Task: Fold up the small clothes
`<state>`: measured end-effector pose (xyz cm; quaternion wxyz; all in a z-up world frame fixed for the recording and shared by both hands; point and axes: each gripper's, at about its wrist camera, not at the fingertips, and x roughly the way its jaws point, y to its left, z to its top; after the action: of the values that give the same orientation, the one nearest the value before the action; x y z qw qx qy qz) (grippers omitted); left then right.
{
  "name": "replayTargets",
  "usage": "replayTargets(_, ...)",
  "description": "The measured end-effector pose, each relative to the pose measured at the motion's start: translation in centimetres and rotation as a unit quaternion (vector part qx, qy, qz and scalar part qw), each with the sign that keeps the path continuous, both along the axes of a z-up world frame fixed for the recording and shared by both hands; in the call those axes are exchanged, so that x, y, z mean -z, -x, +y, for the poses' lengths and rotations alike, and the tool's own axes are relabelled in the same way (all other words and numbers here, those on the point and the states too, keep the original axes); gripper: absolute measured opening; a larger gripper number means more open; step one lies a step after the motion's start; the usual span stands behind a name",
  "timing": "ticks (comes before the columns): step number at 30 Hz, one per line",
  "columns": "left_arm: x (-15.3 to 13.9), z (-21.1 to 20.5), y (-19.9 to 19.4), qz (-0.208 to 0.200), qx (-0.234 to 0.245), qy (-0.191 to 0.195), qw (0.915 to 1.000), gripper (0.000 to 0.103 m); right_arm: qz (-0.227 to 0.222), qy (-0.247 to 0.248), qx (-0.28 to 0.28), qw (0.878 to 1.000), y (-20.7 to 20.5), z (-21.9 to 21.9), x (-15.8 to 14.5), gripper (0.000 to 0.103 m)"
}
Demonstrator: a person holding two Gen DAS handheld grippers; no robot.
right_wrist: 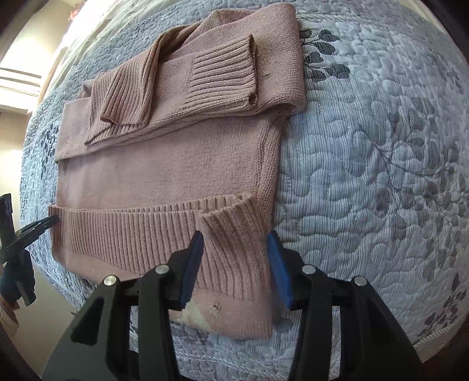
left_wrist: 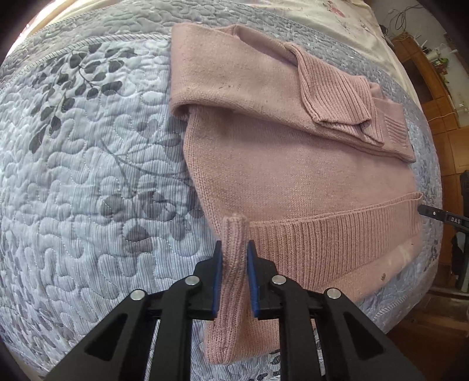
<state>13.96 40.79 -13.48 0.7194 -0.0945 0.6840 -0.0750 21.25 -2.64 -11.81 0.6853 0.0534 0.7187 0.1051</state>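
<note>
A pink knit sweater (left_wrist: pixel 278 164) (right_wrist: pixel 164 170) lies on a grey quilted bedspread (left_wrist: pixel 88 175) (right_wrist: pixel 366 175). Its sleeves are folded across the chest, with ribbed cuffs (left_wrist: pixel 337 93) (right_wrist: pixel 222 76) on top. The ribbed hem (left_wrist: pixel 337 231) (right_wrist: pixel 123 231) is turned up over the body. My left gripper (left_wrist: pixel 233 244) is shut on the hem's left corner, which stands up between the blue pads. My right gripper (right_wrist: pixel 236 237) holds the right corner with its jaws further apart, and the fabric fills the gap. Each gripper's tip shows at the far hem end in the other's view (left_wrist: pixel 425 209) (right_wrist: pixel 51 221).
The bedspread's edge runs just under both grippers. A pale floral sheet (left_wrist: pixel 322 17) lies beyond the sweater. Wooden furniture (left_wrist: pixel 433 88) with cables stands past the bed's far side. Open quilt stretches out to either side of the sweater.
</note>
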Motion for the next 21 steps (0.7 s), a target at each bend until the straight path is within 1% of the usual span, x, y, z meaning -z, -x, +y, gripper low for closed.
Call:
replayTargets(1,0.1,0.5,0.1,0.004,-0.001,-0.001,1.0000,0.016,0.003,0.007,-0.004,1.000,-0.2,0.2,0.5,0.045)
replayTargets(2,0.3,0.7,0.0,0.008,-0.002,-0.004,1.0000,0.016,0.005,0.011,-0.008,1.000,-0.3,0.4,0.7,0.043)
replayTargets(3,0.5,0.9,-0.1,0.013,-0.003,-0.010,0.9999,0.018,0.004,0.014,-0.014,1.000,-0.3,0.7,0.9,0.039)
replayTargets(4,1.1,0.5,-0.1,0.019,-0.004,-0.012,0.9997,0.019,0.002,0.021,-0.023,1.000,-0.3,0.9,0.9,0.026)
replayTargets(5,1.4,0.6,-0.2,0.023,-0.004,-0.014,0.9996,0.020,-0.001,0.028,-0.033,0.999,-0.2,1.1,0.8,0.019)
replayTargets(7,1.6,0.1,-0.5,0.025,0.003,-0.019,0.9995,0.020,-0.011,0.025,-0.046,0.999,0.1,1.3,0.1,0.015)
replayTargets(8,1.4,0.0,-0.5,0.022,0.008,-0.022,0.9995,0.020,-0.019,0.022,-0.051,0.998,0.4,1.3,-0.5,0.011)
replayTargets(9,1.1,-0.1,-0.4,0.018,0.013,-0.023,0.9995,0.016,-0.025,0.014,-0.054,0.998,0.7,1.2,-1.2,0.005)
replayTargets(12,-0.7,-0.5,0.0,-0.007,0.015,-0.010,0.9998,0.013,-0.041,-0.014,-0.049,0.998,1.8,0.9,-3.1,0.006)
replayTargets(15,-3.4,-0.7,0.3,-0.045,0.013,0.005,0.9989,0.012,-0.055,-0.046,-0.033,0.997,2.8,0.3,-5.1,0.006)
replayTargets(18,-5.9,-0.9,0.0,-0.076,0.021,0.016,0.9968,0.011,-0.071,-0.067,-0.015,0.995,2.7,-0.3,-6.9,0.006)
replayTargets(21,-8.1,-1.1,-1.3,-0.104,0.024,0.023,0.9941,0.011,-0.090,-0.083,0.004,0.993,1.6,-1.2,-8.6,0.006)
